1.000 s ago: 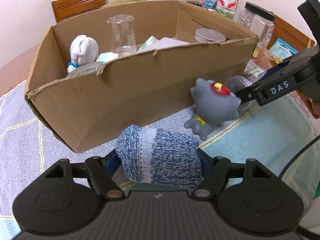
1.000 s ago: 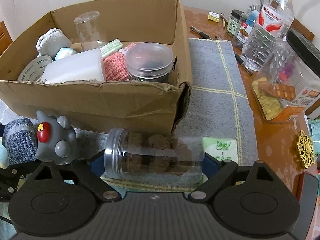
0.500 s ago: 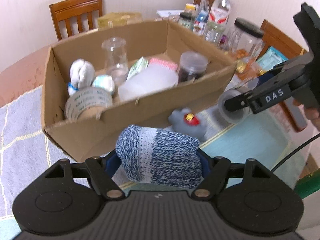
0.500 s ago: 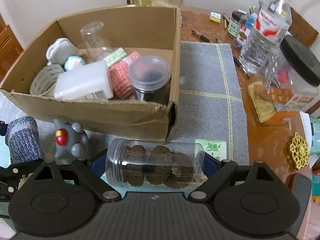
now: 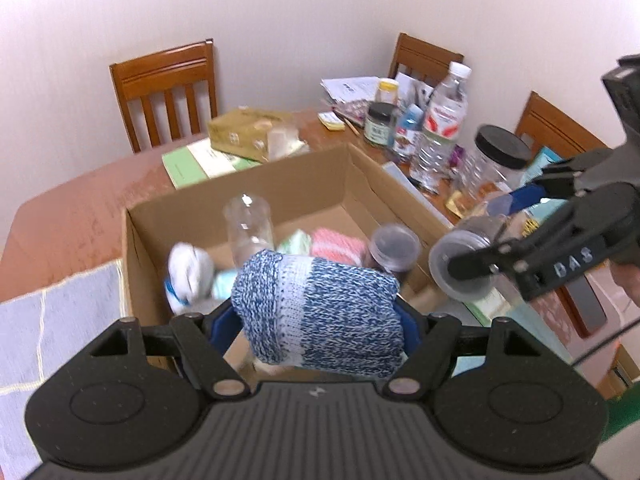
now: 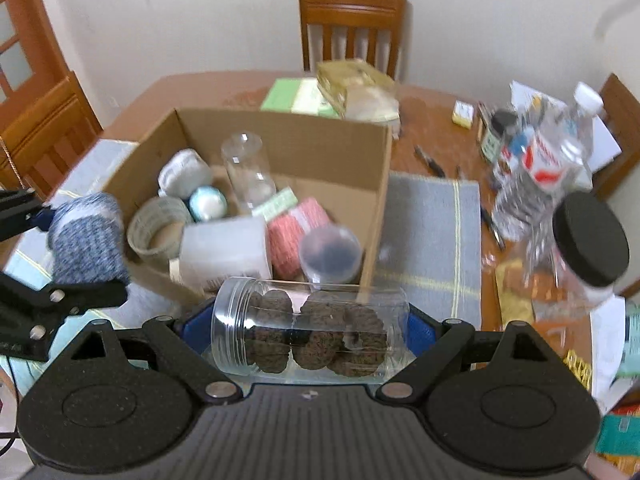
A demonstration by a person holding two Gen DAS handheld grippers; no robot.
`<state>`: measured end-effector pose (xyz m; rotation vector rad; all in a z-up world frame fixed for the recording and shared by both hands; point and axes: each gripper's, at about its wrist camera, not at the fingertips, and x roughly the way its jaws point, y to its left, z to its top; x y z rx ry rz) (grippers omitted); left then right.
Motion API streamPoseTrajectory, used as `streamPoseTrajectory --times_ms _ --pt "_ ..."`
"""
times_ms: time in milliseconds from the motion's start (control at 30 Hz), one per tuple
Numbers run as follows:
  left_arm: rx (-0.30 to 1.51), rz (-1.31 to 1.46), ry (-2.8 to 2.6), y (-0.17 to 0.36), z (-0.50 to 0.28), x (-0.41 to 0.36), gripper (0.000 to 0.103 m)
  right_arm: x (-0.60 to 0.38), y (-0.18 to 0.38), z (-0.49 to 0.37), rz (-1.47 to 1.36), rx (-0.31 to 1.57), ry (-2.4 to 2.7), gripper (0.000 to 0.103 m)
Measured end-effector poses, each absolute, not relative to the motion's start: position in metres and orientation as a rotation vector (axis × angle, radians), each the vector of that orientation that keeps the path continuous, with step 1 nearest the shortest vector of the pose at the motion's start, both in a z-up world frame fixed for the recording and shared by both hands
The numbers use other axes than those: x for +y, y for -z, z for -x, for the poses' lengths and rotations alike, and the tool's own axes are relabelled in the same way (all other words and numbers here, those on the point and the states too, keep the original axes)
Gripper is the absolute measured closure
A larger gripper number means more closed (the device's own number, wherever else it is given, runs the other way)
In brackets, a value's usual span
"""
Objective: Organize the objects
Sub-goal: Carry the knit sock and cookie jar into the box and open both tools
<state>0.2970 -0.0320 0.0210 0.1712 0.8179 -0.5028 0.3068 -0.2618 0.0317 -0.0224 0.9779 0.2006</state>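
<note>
The left gripper (image 5: 318, 330) pinched a blue-and-white knitted sock roll (image 5: 320, 310), lying crosswise above the cardboard box's (image 6: 308, 140) near-left wall. The right gripper (image 6: 300, 330) clamped a clear jar (image 6: 308, 330) of dark lumps sideways. Both had risen since earlier, when they sat low beside the box.

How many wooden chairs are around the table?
3 in the left wrist view: one chair behind the table's far left side, one at the far end, one on the right. Others may be hidden.
</note>
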Motion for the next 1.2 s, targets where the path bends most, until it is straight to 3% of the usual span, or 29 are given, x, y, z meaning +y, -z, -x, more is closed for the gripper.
streamPoseTrajectory --times_ms 267,333,400,967,1067,1200 --pt "0.818 -0.152 0.446 -0.013 -0.34 -0.037 0.025 -0.257 -0.039 -0.34 0.051 0.939 -0.231 0.008" --pt "0.808 -0.148 0.437 -0.011 -0.348 -0.038 0.02 -0.257 -0.038 -0.349 0.047 0.938 -0.232 0.008" --pt "0.781 -0.153 0.404 -0.009 -0.355 -0.039 0.005 -0.258 -0.037 -0.358 0.049 0.936 -0.233 0.008" --pt "0.812 -0.16 0.352 -0.001 -0.358 -0.021 0.004 -0.245 -0.019 -0.442 0.083 0.929 -0.253 0.008" --pt "0.811 -0.163 0.347 -0.001 -0.357 -0.02 0.004 -0.244 -0.016 -0.453 0.078 0.923 -0.258 0.0" --pt "0.811 -0.16 0.336 -0.004 -0.354 -0.019 0.004 -0.246 -0.014 -0.456 0.076 0.932 -0.241 0.0"
